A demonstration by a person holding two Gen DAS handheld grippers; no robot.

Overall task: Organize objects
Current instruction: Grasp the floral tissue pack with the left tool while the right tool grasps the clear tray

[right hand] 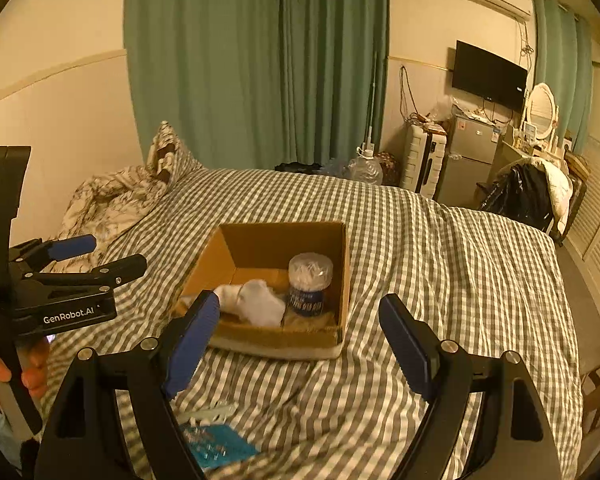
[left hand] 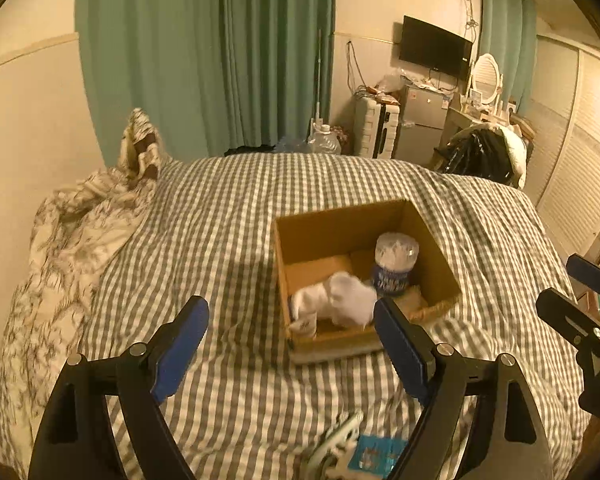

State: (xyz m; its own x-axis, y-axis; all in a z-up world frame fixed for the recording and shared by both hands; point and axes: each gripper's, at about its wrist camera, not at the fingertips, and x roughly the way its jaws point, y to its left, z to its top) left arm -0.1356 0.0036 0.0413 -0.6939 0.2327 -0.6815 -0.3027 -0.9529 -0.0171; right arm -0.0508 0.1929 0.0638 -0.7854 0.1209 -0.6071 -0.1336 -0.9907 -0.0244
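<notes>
Left wrist view: my left gripper (left hand: 291,316) gapes wide, holding nothing, above the checked bedspread (left hand: 228,220). The cardboard box (left hand: 436,256) ahead contains white socks (left hand: 336,300) and a cotton-swab jar (left hand: 394,264).

Right wrist view: my right gripper (right hand: 299,312) likewise wide, empty; blue packet (right hand: 216,444) lies near.

The cardboard box (right hand: 277,322) sits open-topped on the checked bedspread (right hand: 440,280). Inside, the far left part of its floor is bare; a cotton-swab jar (right hand: 310,282) stands upright by its right wall, and white socks (right hand: 256,302) fill its near left. Bedspread right of the box lies bare; a blue packet (right hand: 216,446) lies nearer than the box.
</notes>
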